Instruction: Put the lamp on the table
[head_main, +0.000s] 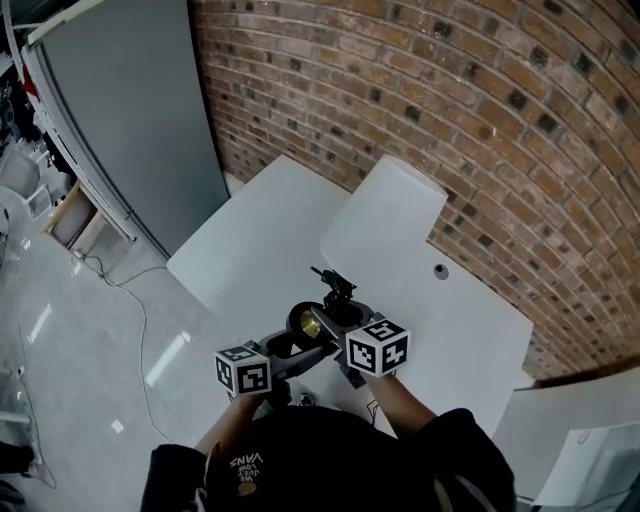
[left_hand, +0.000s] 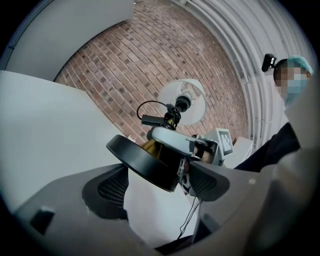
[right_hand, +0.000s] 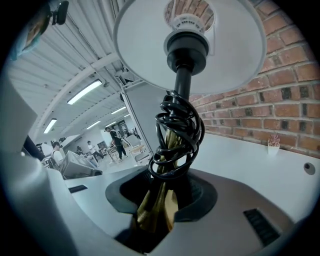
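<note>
Lamp (head_main: 350, 260) is held up over the white worktop (head_main: 250, 245), not resting on it. It is tilted, with the white shade (head_main: 385, 215) toward the brick wall (head_main: 450, 90) and the black round base (head_main: 305, 322) toward the person.

Right gripper (right_hand: 160, 200): fingers are clamped on the brass stem (right_hand: 159, 212), just under the black cord (right_hand: 177, 135) coiled round it. In the right gripper view the shade is straight above, with its open underside facing the camera.

Left gripper (left_hand: 155, 184): fingers are wide apart, one on each side of the tilted base. The disc sits between them near the tips, and the pads are not seen pressing on it. White worktop shows below the disc in the gap.

In the head view both marker cubes are close together in front of the person, left one lower. Lamp hangs over the near part of the worktop, well short of the wall. Grey cabinet (head_main: 130, 110) stands to the left.
</note>
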